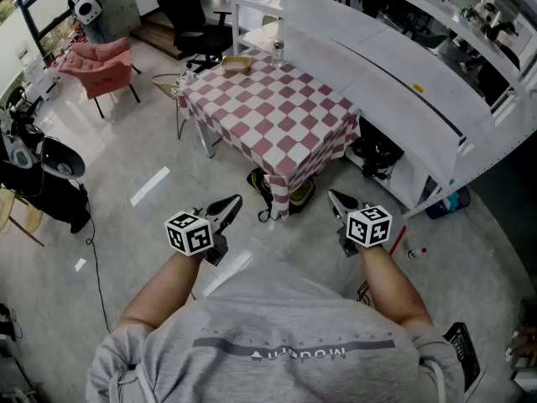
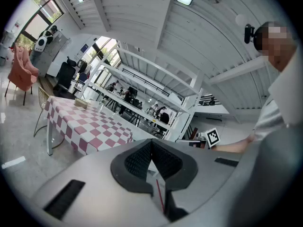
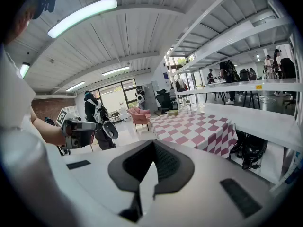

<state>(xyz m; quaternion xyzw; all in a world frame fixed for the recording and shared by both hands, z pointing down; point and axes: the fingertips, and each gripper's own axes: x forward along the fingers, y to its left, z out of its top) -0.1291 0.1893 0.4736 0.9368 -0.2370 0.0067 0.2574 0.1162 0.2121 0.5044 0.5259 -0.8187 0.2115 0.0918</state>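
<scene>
Pale, glossy floor fills an open workroom, seen from above. Both grippers are empty: the left gripper [image 1: 233, 201] and the right gripper [image 1: 336, 197] each have their jaws pressed together with nothing between them, and they hang in the air over the floor. The nearest thing is a table with a red-and-white checked cloth [image 1: 285, 124] at 12 o'clock, well apart from both. A small basket [image 1: 237, 63] and a clear bottle [image 1: 278, 53] stand at its far end.

Likely hazards: a dark bag [image 1: 281, 193] lies on the floor at the table's near corner, and a thin black cable [image 1: 94, 259] trails at 9 o'clock. Either could catch a foot. A gripper swung wide toward 2 o'clock could strike the white shelving [image 1: 403, 99]. A pink armchair [image 1: 102, 64] sits at 10 o'clock.
</scene>
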